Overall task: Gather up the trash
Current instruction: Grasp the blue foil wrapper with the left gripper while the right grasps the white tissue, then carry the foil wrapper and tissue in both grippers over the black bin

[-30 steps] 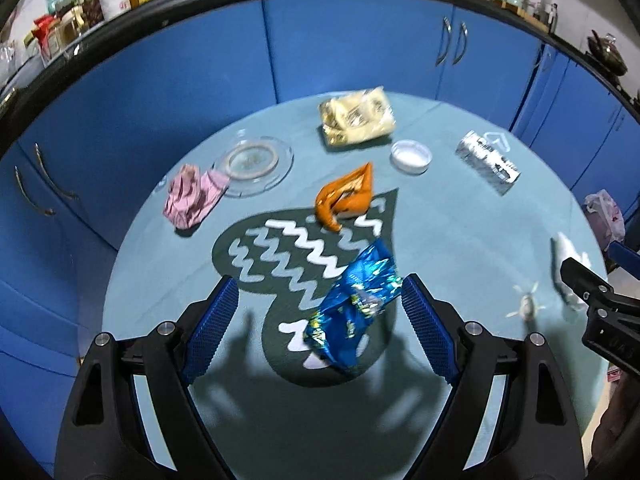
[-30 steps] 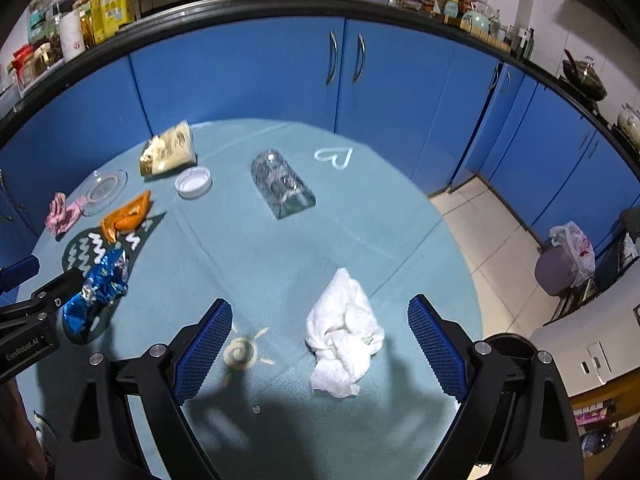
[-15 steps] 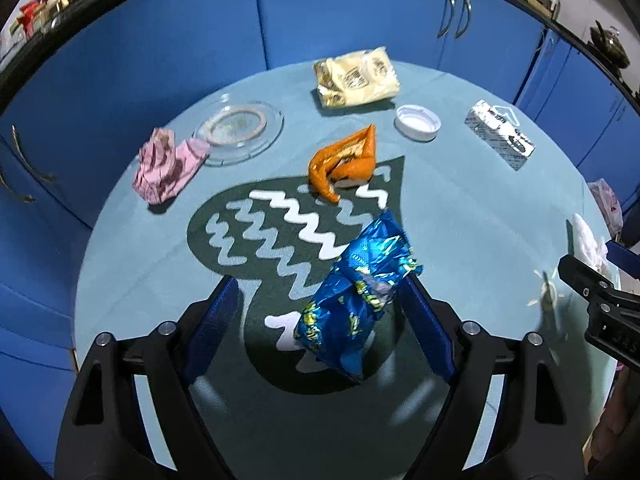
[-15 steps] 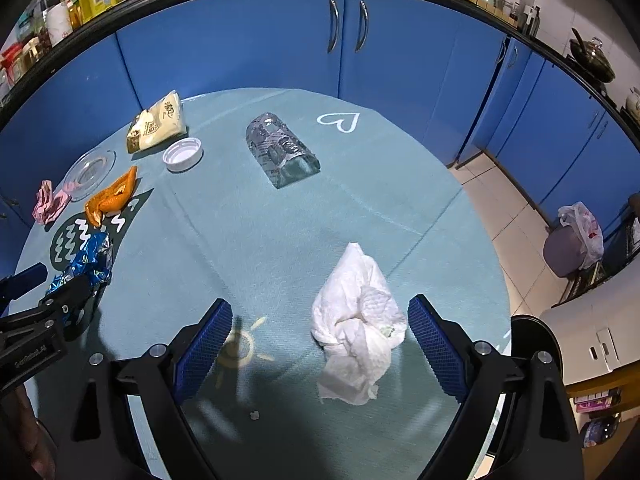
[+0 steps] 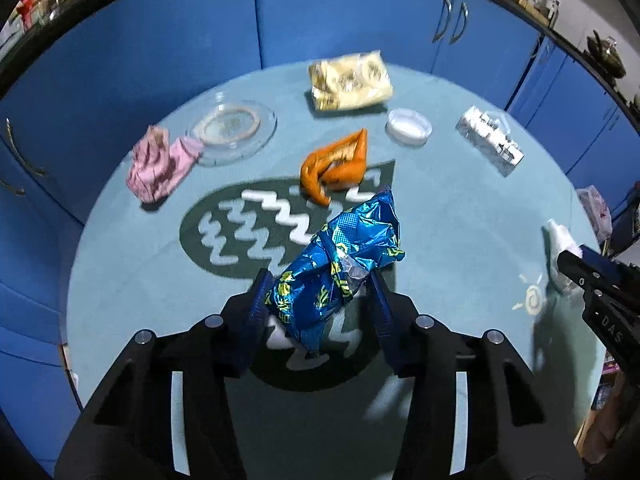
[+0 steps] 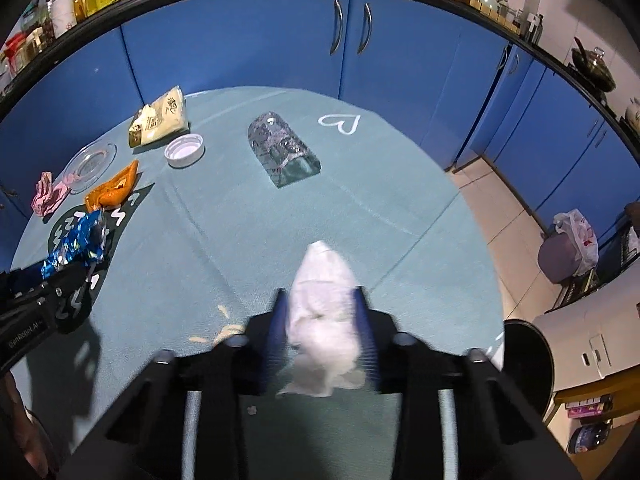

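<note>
We are closing our left gripper [image 5: 320, 292] on the crumpled blue foil snack wrapper [image 5: 340, 268], its blue pads pressing both sides, over the dark green heart print [image 5: 240, 232] on the round teal-covered desk [image 5: 460, 220]. Our right gripper [image 6: 320, 316] is likewise closing onto the crumpled white paper tissue [image 6: 320, 304], well to the right of that heart print and now squeezed between its pads. Beyond the heart print are lying an orange wrapper [image 5: 338, 164], a pink crumpled wrapper [image 5: 160, 164], a clear glass saucer [image 5: 234, 126], a pale yellow packet [image 5: 350, 80], a white lid [image 5: 408, 126] and a clear crushed plastic bottle [image 6: 282, 152].
</note>
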A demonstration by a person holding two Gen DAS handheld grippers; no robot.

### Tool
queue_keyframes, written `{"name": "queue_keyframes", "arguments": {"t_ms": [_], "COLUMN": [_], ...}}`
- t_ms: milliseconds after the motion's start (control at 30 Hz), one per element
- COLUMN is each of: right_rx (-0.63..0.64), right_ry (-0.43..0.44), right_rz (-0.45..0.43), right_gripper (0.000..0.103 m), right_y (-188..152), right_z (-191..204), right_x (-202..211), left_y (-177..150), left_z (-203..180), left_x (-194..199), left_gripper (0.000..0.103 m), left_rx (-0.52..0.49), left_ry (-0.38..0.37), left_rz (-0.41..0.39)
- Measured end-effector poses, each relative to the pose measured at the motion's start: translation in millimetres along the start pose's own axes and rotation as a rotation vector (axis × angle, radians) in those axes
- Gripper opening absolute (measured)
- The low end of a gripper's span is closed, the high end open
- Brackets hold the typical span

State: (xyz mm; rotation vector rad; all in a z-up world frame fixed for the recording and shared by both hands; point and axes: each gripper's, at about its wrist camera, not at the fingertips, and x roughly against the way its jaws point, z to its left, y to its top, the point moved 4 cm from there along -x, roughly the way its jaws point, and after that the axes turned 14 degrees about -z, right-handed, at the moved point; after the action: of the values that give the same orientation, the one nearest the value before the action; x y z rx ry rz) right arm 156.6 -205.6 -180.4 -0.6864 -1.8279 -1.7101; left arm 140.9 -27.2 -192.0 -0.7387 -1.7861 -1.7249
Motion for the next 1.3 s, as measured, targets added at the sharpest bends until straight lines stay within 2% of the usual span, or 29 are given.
{"name": "queue_keyframes", "arguments": {"t_ms": [67,133,167,333,667,1000,1300], "right_rx": [0.000,0.000,-0.001,-0.006,-0.027,-0.083,-0.141], "right_ry": [0.001,0.004,0.009,0.023,0.031,-0.032,-0.101], "right_rz": [-0.018,-0.033,-0.040,-0.074,-0.127,-0.174,-0.198], "right_gripper": [0.016,0.014,0.007,0.006,0.006,0.006,0.006], "right_y": [4,7,9,16,25,29,21], "right_z": [-2,-3,-4,-11,-31,-80,-133], "right_x": [6,11,14,27,52,74,93], "left_y": [8,16,20,34,40,59,64], "left_z": [-4,-9,-12,-23,-46,-99,-152], "left_x": [9,16,20,33,41,55,60], "left_gripper": [0.049,0.048,0.048,0.048,0.048,0.048,0.048], "left_rx": [-0.008,-0.016,-0.019,-0.032,-0.052,-0.112,-0.172], "left_ry": [-0.006,-0.010,-0.014,-0.019,-0.023,-0.070,-0.118], "left_rz": [-0.036,-0.058,-0.068,-0.106,-0.122,-0.167,-0.184]}}
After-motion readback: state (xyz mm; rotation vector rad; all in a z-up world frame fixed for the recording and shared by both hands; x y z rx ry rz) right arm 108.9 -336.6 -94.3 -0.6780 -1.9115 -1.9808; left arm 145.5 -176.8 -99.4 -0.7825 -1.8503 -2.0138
